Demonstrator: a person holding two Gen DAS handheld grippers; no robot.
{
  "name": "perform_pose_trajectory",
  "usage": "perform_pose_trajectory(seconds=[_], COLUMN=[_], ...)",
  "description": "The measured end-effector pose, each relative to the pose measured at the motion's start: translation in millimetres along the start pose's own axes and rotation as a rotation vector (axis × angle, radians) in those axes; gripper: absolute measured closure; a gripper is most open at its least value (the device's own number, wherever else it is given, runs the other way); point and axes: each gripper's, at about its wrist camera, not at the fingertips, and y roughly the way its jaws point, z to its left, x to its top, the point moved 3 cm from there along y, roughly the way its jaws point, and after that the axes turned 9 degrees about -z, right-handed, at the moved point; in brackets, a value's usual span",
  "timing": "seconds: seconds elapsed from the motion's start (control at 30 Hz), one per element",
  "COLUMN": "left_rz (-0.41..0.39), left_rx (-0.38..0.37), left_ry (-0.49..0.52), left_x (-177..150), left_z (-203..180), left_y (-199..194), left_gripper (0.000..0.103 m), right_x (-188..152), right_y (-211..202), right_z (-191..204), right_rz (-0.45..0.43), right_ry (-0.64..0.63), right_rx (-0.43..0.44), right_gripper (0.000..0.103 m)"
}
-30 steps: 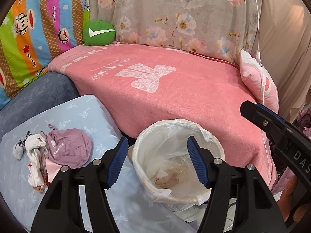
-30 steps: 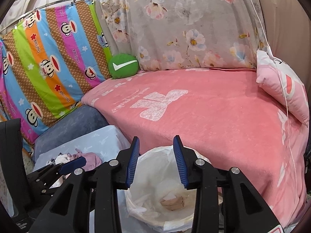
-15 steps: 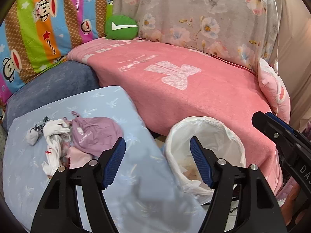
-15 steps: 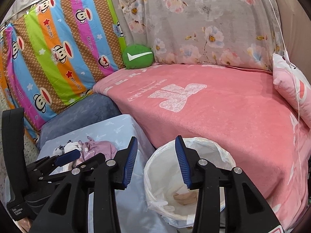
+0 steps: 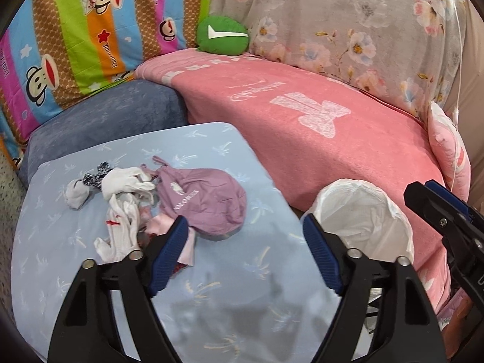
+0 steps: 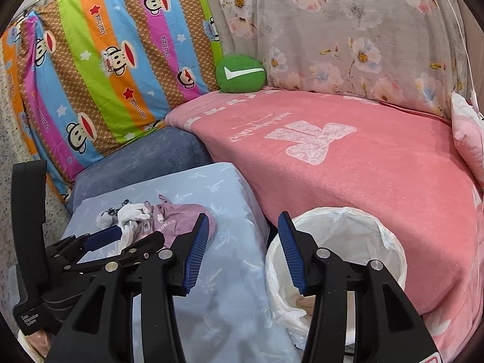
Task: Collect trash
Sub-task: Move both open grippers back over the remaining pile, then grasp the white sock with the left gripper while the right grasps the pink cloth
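A pile of trash lies on the light blue cushion [image 5: 90,272]: a purple drawstring pouch [image 5: 208,202], crumpled white gloves [image 5: 124,211] and pink scraps. My left gripper [image 5: 243,222] hovers just in front of the pouch, jaws opening, with nothing between them. To the right stands the bin with a white liner [image 5: 363,211]. My right gripper [image 6: 243,216] hangs between the cushion [image 6: 224,272] and the bin [image 6: 381,236], jaws opening and empty. The pouch [image 6: 178,217] lies to its left, behind the left gripper [image 6: 103,239]. A tan scrap [image 6: 305,302] shows inside the bin.
A pink blanket [image 5: 317,139] covers the sofa behind the bin. A green round pillow [image 5: 222,34], a striped monkey-print sheet [image 6: 106,75] and a floral cloth [image 6: 348,30] line the back. A dark blue cushion [image 5: 115,115] sits behind the light blue one.
Both views have swung left, from over the bin toward the light blue cushion and its pile. Both pairs of jaws stand wider than before.
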Motion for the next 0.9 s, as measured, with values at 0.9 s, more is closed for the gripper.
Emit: perform_pose_trajectory(seconds=[0.9], left_rz=[0.146], left_rx=[0.117], left_ry=[-0.200], left_x=[-52], left_z=[146], left_y=[56], left_gripper=[0.022], right_x=[-65], right_y=[104], right_z=[122], right_rz=[0.194], right_ry=[-0.068], right_rx=[0.125], right_gripper=[0.054])
